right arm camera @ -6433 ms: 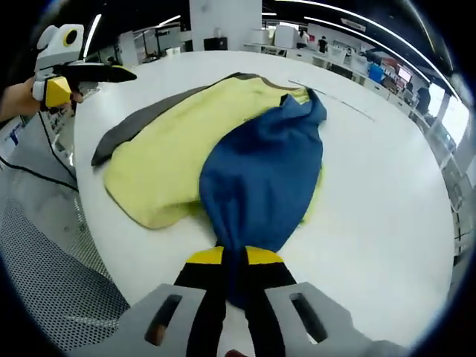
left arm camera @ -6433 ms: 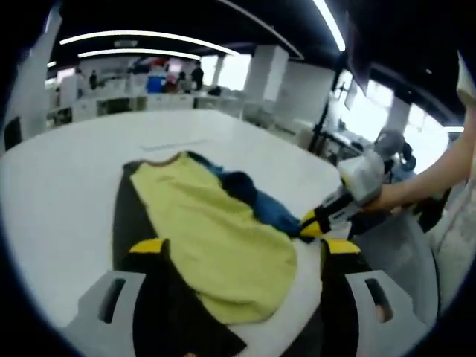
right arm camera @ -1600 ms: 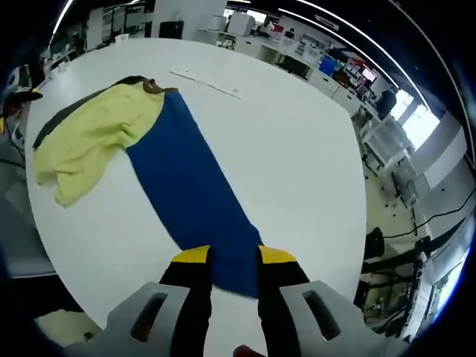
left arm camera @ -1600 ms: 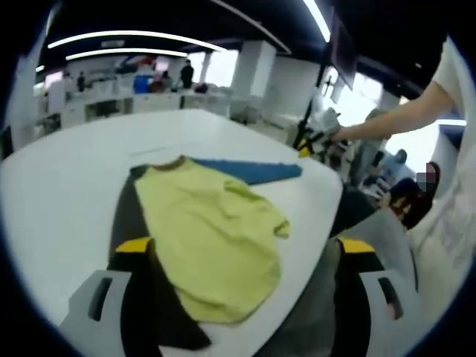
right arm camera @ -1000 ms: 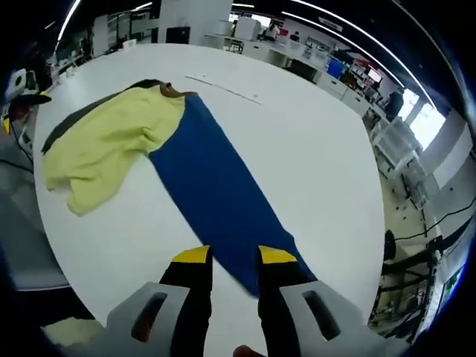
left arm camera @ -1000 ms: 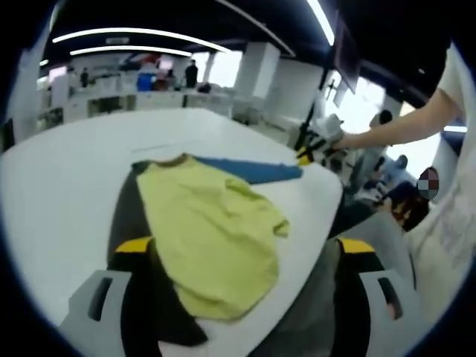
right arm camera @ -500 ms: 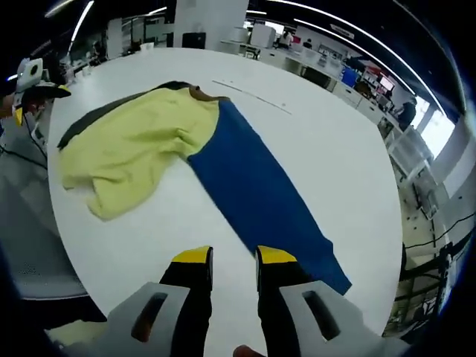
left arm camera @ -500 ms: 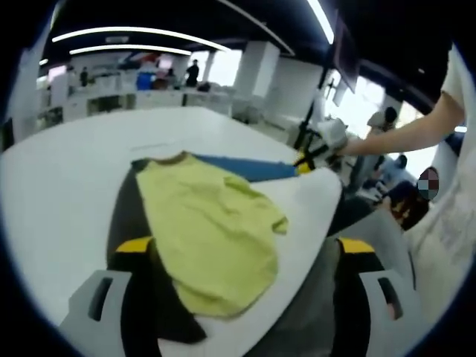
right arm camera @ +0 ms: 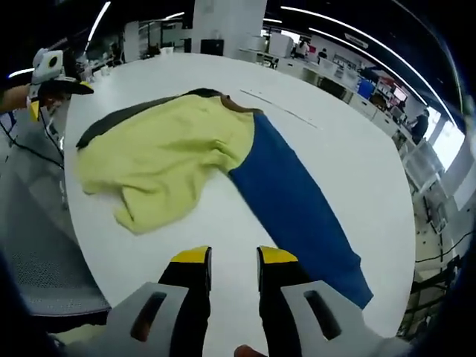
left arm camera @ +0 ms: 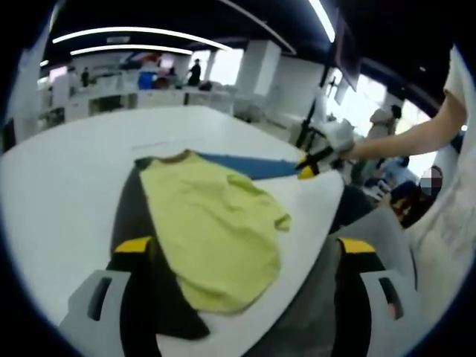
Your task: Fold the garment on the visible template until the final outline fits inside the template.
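The garment lies spread on the round white table [right arm camera: 223,216]. It has a yellow body [right arm camera: 163,160], a dark grey sleeve [right arm camera: 123,115] and a blue sleeve [right arm camera: 301,204] stretched flat to the right. My right gripper [right arm camera: 234,256] hovers open over bare table, short of the blue sleeve, with nothing between its fingers. In the left gripper view the yellow body [left arm camera: 212,223] and dark sleeve [left arm camera: 137,216] lie ahead. My left gripper [left arm camera: 245,247] is wide open above the garment's near end. The right gripper [left arm camera: 321,155] shows beyond the blue sleeve [left arm camera: 249,166]. The left gripper [right arm camera: 53,83] shows at the table's far left edge.
A thin line [right arm camera: 286,110] runs across the table beyond the collar. The table edge drops to grey floor [right arm camera: 52,282] on the near left. A person's forearm [left arm camera: 413,137] reaches in from the right. Desks and people stand far behind.
The right gripper has let go of the blue sleeve, which now lies flat, and has drawn back and sideways toward the yellow body. The left gripper has stayed put, open.
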### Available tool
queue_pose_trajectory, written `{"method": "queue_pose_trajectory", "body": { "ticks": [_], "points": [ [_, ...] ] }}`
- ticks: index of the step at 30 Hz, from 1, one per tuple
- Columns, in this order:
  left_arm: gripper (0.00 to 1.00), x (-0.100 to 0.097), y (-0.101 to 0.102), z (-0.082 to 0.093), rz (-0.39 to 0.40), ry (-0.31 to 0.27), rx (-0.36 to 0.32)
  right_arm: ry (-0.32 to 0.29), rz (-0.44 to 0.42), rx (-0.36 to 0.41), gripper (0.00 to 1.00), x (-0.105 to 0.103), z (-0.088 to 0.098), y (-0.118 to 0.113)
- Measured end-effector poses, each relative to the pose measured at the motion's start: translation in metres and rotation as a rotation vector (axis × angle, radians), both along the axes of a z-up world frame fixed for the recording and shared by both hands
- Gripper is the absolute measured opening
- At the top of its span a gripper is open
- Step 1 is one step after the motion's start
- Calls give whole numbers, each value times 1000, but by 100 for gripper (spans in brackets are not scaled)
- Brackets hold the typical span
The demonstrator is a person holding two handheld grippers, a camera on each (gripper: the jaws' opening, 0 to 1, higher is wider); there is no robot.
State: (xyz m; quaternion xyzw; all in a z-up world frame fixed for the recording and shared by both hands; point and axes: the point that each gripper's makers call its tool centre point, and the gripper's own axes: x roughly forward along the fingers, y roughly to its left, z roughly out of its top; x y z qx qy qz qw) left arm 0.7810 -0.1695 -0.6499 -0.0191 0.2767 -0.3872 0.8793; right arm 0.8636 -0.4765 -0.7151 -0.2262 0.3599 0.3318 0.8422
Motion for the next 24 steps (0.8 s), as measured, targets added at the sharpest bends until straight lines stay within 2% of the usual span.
{"method": "queue_pose_trajectory", "body": {
  "ticks": [6, 18, 24],
  "points": [
    [98, -3, -2, -4, -19, -1, 33, 3, 28, 42, 25, -6, -2, 16],
    [99, -8, -4, -7, -47, -8, 67, 43, 51, 124, 25, -39, -16, 57],
    [99, -11, -3, -9, -48, 3, 68, 48, 77, 134, 24, -50, -18, 73]
  ]
}}
